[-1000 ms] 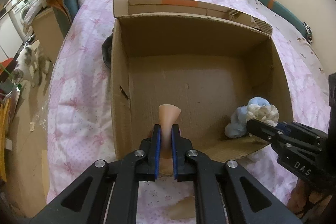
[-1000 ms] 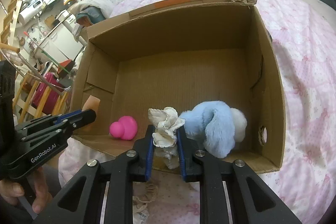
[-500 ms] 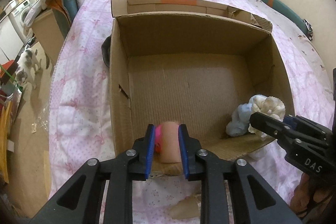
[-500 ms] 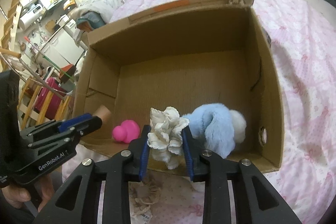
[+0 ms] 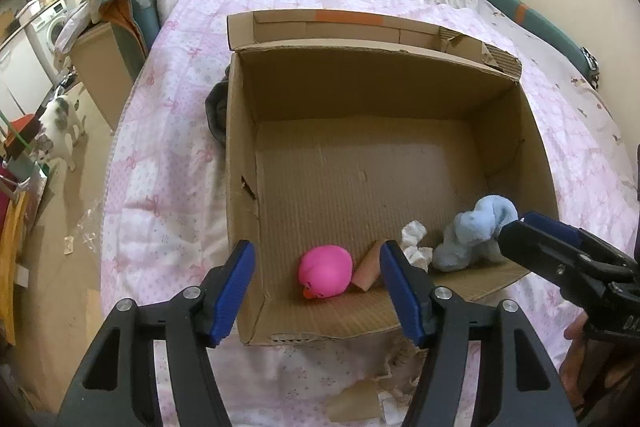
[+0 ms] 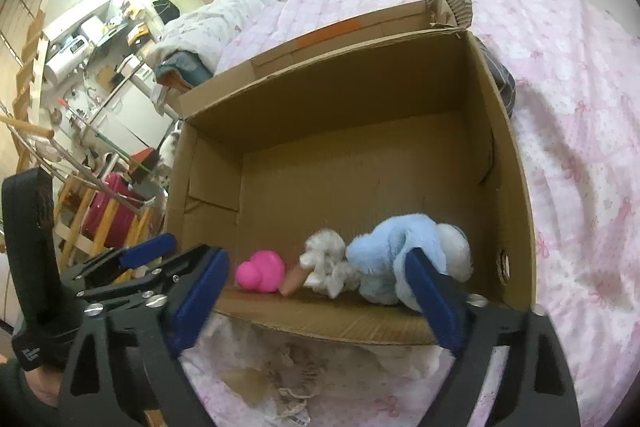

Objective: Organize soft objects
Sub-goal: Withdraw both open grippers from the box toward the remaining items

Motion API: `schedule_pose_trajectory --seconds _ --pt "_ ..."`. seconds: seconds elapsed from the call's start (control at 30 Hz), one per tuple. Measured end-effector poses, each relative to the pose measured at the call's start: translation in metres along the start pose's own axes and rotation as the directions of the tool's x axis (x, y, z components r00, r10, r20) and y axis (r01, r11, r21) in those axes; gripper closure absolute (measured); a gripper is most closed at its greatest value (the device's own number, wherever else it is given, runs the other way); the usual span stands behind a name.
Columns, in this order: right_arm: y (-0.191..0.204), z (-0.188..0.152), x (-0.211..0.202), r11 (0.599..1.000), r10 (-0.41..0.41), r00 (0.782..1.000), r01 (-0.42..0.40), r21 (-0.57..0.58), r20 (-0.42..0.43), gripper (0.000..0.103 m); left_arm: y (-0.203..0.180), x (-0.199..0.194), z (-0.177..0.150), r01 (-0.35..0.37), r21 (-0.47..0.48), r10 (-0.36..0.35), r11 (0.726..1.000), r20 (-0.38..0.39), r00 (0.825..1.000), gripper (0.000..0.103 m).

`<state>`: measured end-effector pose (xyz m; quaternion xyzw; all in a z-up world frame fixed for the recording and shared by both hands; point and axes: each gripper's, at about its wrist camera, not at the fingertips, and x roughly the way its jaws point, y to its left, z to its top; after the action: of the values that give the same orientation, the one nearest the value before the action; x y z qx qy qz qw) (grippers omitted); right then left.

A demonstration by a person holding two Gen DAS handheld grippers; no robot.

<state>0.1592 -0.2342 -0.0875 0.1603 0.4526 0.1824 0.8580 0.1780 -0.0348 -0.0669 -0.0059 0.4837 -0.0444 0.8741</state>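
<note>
Along the near wall of the cardboard box on the pink bedspread, four soft things sit in a row L to R: pink ball toy, tan cone, cream rag, blue plush. Cone's long axis lies roughly flat across the box floor, narrow end toward the rag. Left gripper & right gripper both spread wide w/ nothing between fingers, hovering at the near rim.

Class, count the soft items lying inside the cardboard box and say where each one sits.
4, all along the near wall: pink squishy toy leftmost, tan piece leaning beside it, white frilly item next, blue plush at the right. More could hide under the plush.
</note>
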Motion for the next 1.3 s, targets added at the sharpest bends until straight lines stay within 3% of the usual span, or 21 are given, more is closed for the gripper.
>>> schedule_pose_trajectory --seconds 0.33,0.53,0.73,0.93,1.3 --pt "-0.004 -0.002 -0.026 0.999 -0.021 1.000 0.021 0.029 0.000 0.003 0.010 -0.035 -0.005 -0.003 -0.014 0.004 1.000 0.062 0.998 0.041" --pt "0.001 -0.020 -0.047 0.999 -0.012 0.999 0.014 0.035 -0.040 0.003 0.018 -0.054 -0.027 0.005 -0.050 -0.003 0.999 0.036 0.999 0.041" --pt "0.013 -0.044 -0.057 1.000 -0.008 0.996 0.008 0.001 -0.087 0.003 0.008 -0.069 -0.053 0.001 -0.006 -0.001 1.000 0.034 0.999 0.041" --pt "0.005 -0.065 -0.056 0.998 -0.023 0.992 0.030 0.055 -0.127 0.003 0.009 -0.071 -0.063 -0.018 -0.011 0.018 1.000 0.028 0.999 0.041" --pt "-0.009 -0.072 -0.047 0.991 -0.043 0.985 0.063 0.116 -0.166 0.003 0.041 -0.057 -0.061 -0.049 -0.149 0.046 0.988 -0.024 0.999 0.041"
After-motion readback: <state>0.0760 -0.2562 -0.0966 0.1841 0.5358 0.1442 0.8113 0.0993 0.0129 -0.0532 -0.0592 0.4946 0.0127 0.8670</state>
